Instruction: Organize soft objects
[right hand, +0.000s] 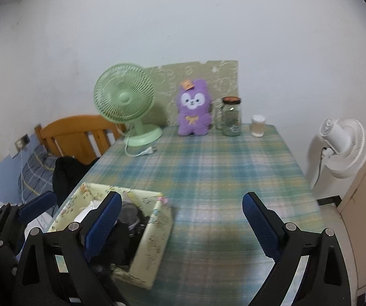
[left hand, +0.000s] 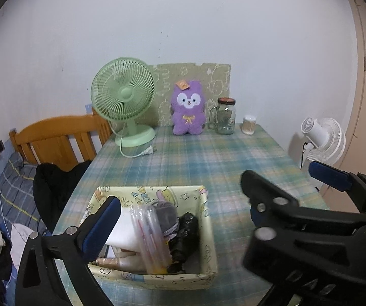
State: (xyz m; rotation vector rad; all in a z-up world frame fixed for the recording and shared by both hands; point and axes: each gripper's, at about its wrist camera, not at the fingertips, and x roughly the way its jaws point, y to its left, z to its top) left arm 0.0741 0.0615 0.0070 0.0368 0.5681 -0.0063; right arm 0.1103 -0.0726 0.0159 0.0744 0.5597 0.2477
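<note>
A purple plush toy (left hand: 188,108) sits upright at the far edge of the plaid table (left hand: 208,158), against a patterned board; it also shows in the right wrist view (right hand: 193,108). A pale yellow fabric box (left hand: 209,232) stands at the near left, holding a clear packet, white cloth and black items; it also shows in the right wrist view (right hand: 155,242). My left gripper (left hand: 180,219) is open and empty over the box. My right gripper (right hand: 181,223) is open and empty, low over the table to the right of the box; it shows in the left wrist view (left hand: 297,183).
A green desk fan (left hand: 124,99) with a loose cord stands at the far left. A glass jar (left hand: 225,116) and a cotton-swab tub (left hand: 249,124) stand right of the plush. A white fan (right hand: 343,148) is beyond the right edge. A wooden bed frame (left hand: 60,137) lies left.
</note>
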